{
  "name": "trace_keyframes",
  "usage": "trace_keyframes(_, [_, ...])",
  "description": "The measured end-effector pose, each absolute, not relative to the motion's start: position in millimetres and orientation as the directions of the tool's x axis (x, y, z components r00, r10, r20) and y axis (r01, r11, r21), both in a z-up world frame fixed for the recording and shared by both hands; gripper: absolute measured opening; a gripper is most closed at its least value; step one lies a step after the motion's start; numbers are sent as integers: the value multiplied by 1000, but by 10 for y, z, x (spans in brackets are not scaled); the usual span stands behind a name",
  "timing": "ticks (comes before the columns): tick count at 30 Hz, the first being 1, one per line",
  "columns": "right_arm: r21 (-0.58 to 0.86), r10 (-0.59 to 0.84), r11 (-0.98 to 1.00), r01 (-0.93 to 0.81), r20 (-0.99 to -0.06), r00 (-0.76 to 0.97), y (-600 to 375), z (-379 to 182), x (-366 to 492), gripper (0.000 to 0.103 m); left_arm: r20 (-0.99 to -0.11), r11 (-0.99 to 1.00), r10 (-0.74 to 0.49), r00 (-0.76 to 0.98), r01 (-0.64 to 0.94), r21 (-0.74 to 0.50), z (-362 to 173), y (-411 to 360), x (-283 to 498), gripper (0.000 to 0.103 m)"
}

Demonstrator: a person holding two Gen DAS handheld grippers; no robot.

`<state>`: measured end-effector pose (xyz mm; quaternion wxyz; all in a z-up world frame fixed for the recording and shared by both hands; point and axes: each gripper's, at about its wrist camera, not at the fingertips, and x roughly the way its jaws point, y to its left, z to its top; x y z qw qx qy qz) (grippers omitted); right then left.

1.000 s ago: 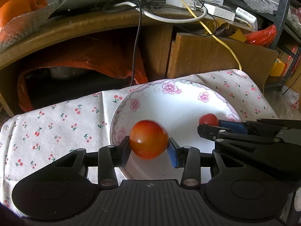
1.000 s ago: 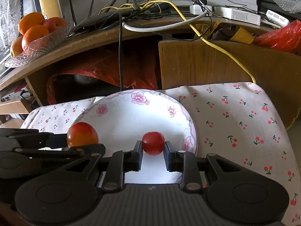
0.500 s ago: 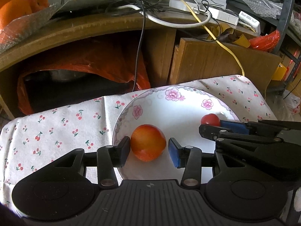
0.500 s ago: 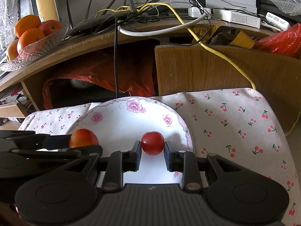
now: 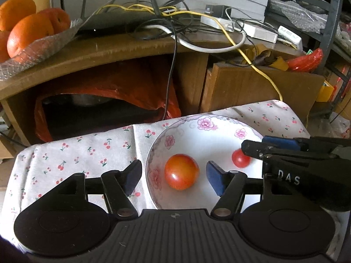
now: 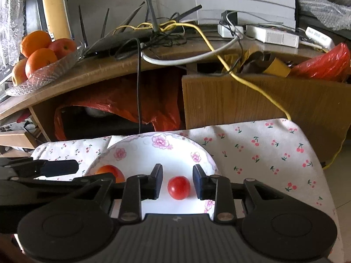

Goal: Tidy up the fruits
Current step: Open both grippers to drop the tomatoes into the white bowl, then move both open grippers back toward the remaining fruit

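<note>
A white plate with pink flowers [image 5: 206,119] [image 6: 160,137] sits on a cherry-print cloth [image 5: 76,153]. A large orange-red tomato [image 5: 181,171] lies on the plate between the pads of my left gripper [image 5: 173,166]. Its jaws are opening and both pads stand clear of the fruit. A small red tomato [image 6: 178,187] [image 5: 240,159] rests on the plate between the fingers of my right gripper [image 6: 177,175]. Those jaws are also opening, with a gap on each side of the fruit. Each gripper shows from the side in the other's view, the right gripper [image 5: 254,149] and the left gripper [image 6: 63,167].
A glass dish of oranges and an apple [image 5: 30,41] [image 6: 41,65] stands on a wooden shelf [image 5: 122,48] behind, beside tangled cables [image 6: 166,30]. An orange plastic bag [image 5: 122,92] fills the space under the shelf. A wooden board [image 6: 252,100] stands behind the cloth.
Both grippers have let go. The left jaws widened well off the large tomato, which now lies on the plate, and that gripper rose slightly. The right jaws parted from the small tomato.
</note>
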<state>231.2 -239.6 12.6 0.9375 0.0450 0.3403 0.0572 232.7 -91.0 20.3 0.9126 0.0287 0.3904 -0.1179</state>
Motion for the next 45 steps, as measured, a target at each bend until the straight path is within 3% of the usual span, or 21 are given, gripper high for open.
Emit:
trace_keyframes(20, [99,178,984,-149,-604,777,-2182,498,1356,38,-700,960,-201,685,282,1,476,-696,1556,78])
trace_keyframes(45, [139,278,955,-261,-721,635,-1662,55,654,38,-804,939,-173,568,341,40,179,-171,780,83])
